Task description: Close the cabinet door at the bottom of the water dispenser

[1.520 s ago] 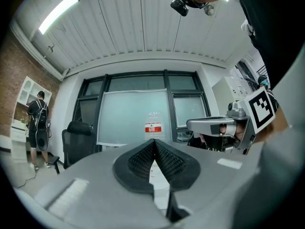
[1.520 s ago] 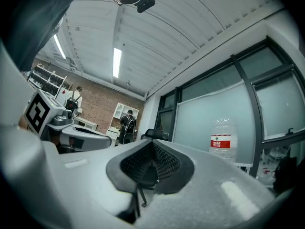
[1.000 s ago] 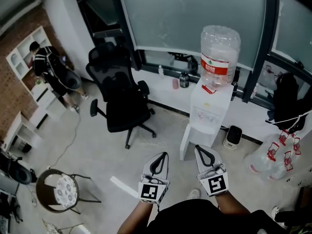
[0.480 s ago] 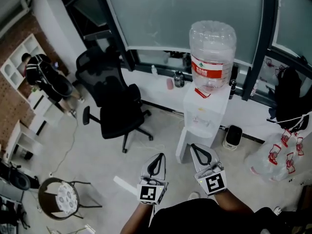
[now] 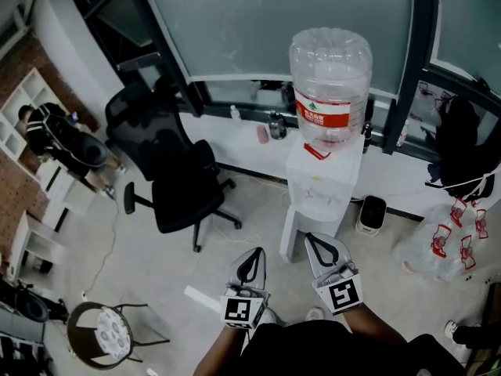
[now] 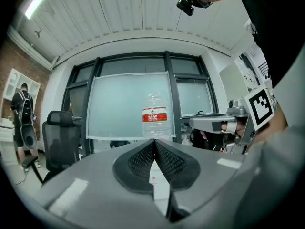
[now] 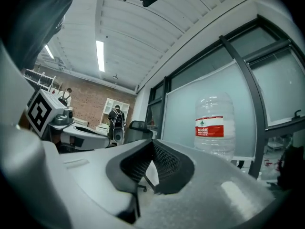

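The white water dispenser (image 5: 322, 180) stands against the low window ledge (image 5: 235, 149), with a big clear water bottle (image 5: 330, 81) bearing a red label upended on top. At its foot the cabinet door (image 5: 288, 233) appears to stand open. A narrow white panel juts from the left side of the base toward the person, though the steep angle hides the hinge and the compartment behind it.

The person holds both grippers low and side by side, aimed at the bottom of the dispenser. The left gripper (image 5: 258, 254) sits over bare floor (image 5: 156, 272) just left of the panel. Its jaws are clenched, with the ribbed pads meeting at the tip and nothing between them. The right gripper (image 5: 315, 243) points at the base just right of the panel. Its pads also meet at the tip and it carries nothing. In both gripper views the bottle rises well beyond the tips, so neither gripper touches the dispenser or its door.

A black office chair (image 5: 174, 180) stands to the left of the dispenser, apart from it. Farther left a person (image 5: 56, 141) bends by white shelves (image 5: 23, 108). A round stool (image 5: 106, 331) sits at the lower left, and a black backpack (image 5: 458, 149) rests at the right.
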Action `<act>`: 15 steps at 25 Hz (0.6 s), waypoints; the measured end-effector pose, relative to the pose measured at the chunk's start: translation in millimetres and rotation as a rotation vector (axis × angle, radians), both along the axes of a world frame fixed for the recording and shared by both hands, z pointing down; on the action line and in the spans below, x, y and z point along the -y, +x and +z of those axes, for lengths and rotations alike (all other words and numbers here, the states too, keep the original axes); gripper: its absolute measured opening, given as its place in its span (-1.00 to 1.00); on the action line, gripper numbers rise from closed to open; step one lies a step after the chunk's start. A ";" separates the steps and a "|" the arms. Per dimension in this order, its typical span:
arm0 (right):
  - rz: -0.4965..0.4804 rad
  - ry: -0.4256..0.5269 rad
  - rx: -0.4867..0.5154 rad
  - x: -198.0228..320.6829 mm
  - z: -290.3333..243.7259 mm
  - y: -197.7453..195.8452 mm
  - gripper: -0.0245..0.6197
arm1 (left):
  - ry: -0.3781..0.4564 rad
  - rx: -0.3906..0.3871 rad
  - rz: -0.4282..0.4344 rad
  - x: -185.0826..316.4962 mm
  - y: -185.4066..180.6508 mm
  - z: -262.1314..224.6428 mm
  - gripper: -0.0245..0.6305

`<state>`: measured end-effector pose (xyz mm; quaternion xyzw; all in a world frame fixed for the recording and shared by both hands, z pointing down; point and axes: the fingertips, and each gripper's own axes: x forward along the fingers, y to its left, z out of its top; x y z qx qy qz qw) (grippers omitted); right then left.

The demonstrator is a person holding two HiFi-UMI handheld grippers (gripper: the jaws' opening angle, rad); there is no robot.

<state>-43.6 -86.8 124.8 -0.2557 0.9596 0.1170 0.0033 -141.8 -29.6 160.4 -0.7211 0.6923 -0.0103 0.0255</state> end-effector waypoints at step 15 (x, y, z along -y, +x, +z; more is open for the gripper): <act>0.199 -0.058 -0.001 26.1 16.5 -20.4 -0.91 | -0.032 -0.063 0.154 35.7 -41.5 11.3 -0.87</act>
